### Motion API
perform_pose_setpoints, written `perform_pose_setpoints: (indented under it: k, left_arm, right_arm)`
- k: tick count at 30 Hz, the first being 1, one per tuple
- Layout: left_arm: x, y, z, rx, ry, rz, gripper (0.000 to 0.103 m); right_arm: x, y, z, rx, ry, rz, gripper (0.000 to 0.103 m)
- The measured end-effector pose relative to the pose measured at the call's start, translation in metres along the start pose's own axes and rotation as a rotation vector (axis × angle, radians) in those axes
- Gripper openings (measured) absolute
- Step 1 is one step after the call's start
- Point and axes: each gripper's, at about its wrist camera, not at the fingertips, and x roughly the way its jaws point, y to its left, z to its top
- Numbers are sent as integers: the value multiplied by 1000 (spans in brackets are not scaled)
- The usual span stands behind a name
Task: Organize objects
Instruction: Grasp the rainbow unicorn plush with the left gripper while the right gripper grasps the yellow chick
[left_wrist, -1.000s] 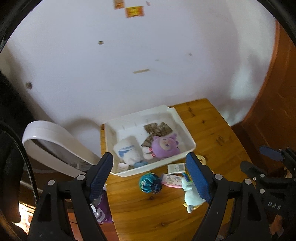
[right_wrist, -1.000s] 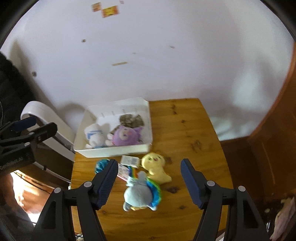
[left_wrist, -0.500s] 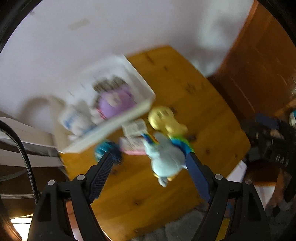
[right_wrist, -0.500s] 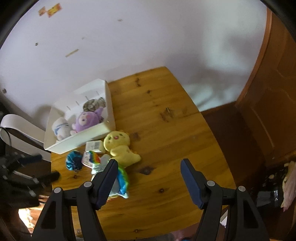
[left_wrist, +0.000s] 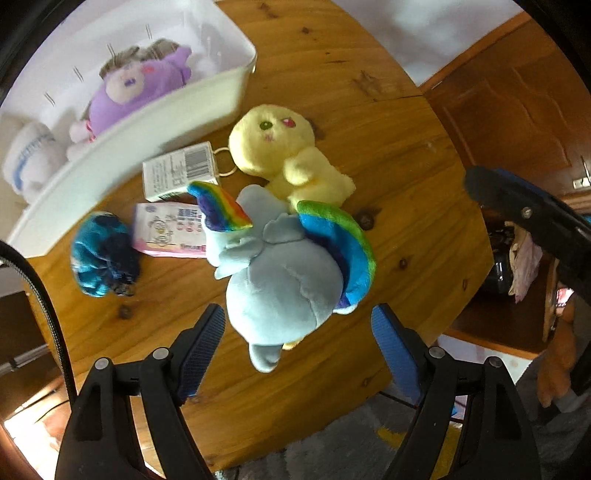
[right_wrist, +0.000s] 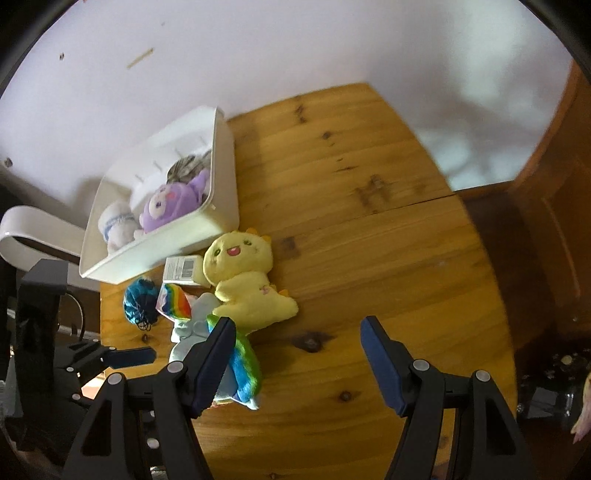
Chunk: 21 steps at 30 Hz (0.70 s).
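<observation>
Both grippers have dropped toward the wooden table (right_wrist: 369, 229) and tipped downward since a second ago, so the wall that filled the earlier views has given way to the toys. One blue plush with rainbow wings (left_wrist: 284, 273) lies near the table's front edge; in the left wrist view it sits just ahead of the left gripper (left_wrist: 295, 332), whose jaws are wide and opening with nothing pressed between them. One yellow plush (left_wrist: 288, 155) rests against it on the far side, its face toward the white bin (left_wrist: 207, 107). Beside these lie two paper tags, a white barcoded one (left_wrist: 177, 173) and a pink one (left_wrist: 166, 232), and one teal ball (left_wrist: 103, 254) near the table's left edge. That bin stands at the back left corner and holds three things: one purple plush (left_wrist: 136, 88), one white plush (left_wrist: 29, 155) and one brown patterned item (right_wrist: 184, 166). The right gripper (right_wrist: 295, 347) hovers over bare wood right of the blue plush, fingers moderately apart and empty.
</observation>
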Motion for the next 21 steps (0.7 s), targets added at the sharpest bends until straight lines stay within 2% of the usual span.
perform_pose_setpoints:
  k: [9,14,17,21]
  left_arm:
    - [26,13,3,-93,5,-47,88]
    - [39,14,-2,-120,6,-59,89]
    - [43,17,-3,-140,5,-58,89]
    - [45,27,-2,-176,5,-83,89]
  right_arm:
    - [60,20,24,-72,94,92,71]
    - [86,28,34,-104,139,99,71]
    - [99,29,37,-101,170,136,71]
    - [114,31,37,-116,203,116,71]
